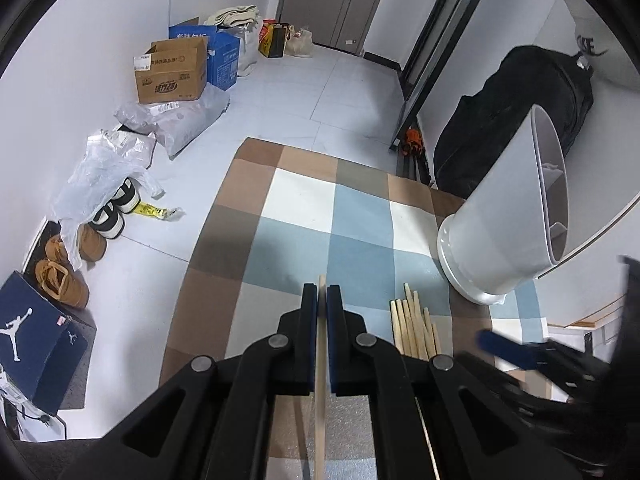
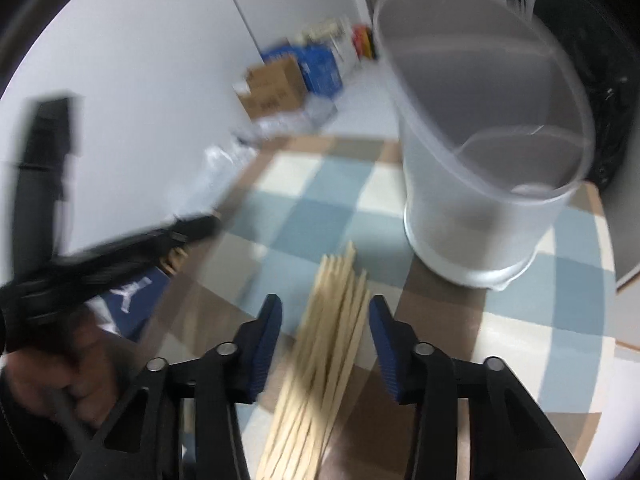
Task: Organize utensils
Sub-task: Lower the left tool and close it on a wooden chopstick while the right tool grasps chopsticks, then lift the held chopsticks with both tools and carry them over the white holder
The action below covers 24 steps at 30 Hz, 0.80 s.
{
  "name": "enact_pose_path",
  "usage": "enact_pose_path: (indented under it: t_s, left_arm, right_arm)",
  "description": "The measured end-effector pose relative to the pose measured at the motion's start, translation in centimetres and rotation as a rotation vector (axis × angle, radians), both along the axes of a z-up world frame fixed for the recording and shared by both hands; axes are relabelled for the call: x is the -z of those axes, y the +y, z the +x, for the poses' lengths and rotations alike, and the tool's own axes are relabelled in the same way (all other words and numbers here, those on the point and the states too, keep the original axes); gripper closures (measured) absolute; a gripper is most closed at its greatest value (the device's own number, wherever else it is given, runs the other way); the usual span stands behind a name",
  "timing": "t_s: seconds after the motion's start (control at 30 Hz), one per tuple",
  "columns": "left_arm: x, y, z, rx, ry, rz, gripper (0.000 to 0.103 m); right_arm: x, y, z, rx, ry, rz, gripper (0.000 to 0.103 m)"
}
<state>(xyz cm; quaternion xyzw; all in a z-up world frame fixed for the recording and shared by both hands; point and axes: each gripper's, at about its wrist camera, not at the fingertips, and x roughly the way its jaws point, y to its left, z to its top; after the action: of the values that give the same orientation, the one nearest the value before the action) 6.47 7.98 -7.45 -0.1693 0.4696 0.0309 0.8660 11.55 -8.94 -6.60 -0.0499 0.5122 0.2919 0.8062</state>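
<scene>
A: Entry. Left gripper [image 1: 322, 300] is clamped on a single wooden chopstick [image 1: 321, 380], which runs up the centre of the left wrist view between the blue pads. Right gripper [image 2: 325, 320] is in the lower middle of its blurred view, jaws apart and straddling the chopstick bundle [image 2: 320, 360]; pads not visibly pressing on it.

B: Where does the rest of the work sit?

A: The bundle lies flat on the checked cloth [image 1: 304, 200], just left of the white utensil holder [image 1: 504, 216] at the right of the left view. The holder stands upright and looks empty, so far as the blur allows.

B: Handling?

A: My judgement: the sticks are light, stiff, smooth and thin, so they will roll and fan out. Take them mid-length, square across the bundle, or one at a time. The holder looks light too and may tip if nudged.

B: Surroundings?

A: Blue, white and brown cloth over the table; pale tiled floor beyond, with cardboard boxes [image 1: 172, 72], plastic bags and shoes [image 1: 64, 276] at the left, and a black bag [image 1: 520, 120] at the upper right.
</scene>
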Motion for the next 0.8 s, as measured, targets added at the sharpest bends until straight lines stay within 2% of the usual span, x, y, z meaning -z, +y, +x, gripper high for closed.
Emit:
enact_pose_path:
  t_s: [0.13,0.33,0.4,0.5,0.8]
  left_arm:
    - [-0.2,0.5,-0.1,0.000,-0.004,-0.014,0.103]
    - [-0.4,1.4,-0.3,-0.008,-0.008,-0.049,0.103]
    - [-0.5,1.7,-0.4,-0.017,-0.013,-0.059,0.103]
    - [-0.7,1.8,-0.4,-0.024,-0.018,-0.066,0.103]
    - [-1.4,1.8,-0.8,-0.027,-0.042,-0.089,0.103]
  right_arm:
    - [2.8,1.8,1.2,0.003,0.053,-0.087,0.077]
    - [3.7,3.8,1.6,-0.002,0.049,-0.149,0.081]
    - [3.9,4.5,1.6,-0.006,0.032,-0.196,0.090]
    - [3.5,4.4,1.2,0.001,0.014,-0.200,0.097]
    - [0.0,1.3,-0.4,0.058,-0.047,-0.073,0.098]
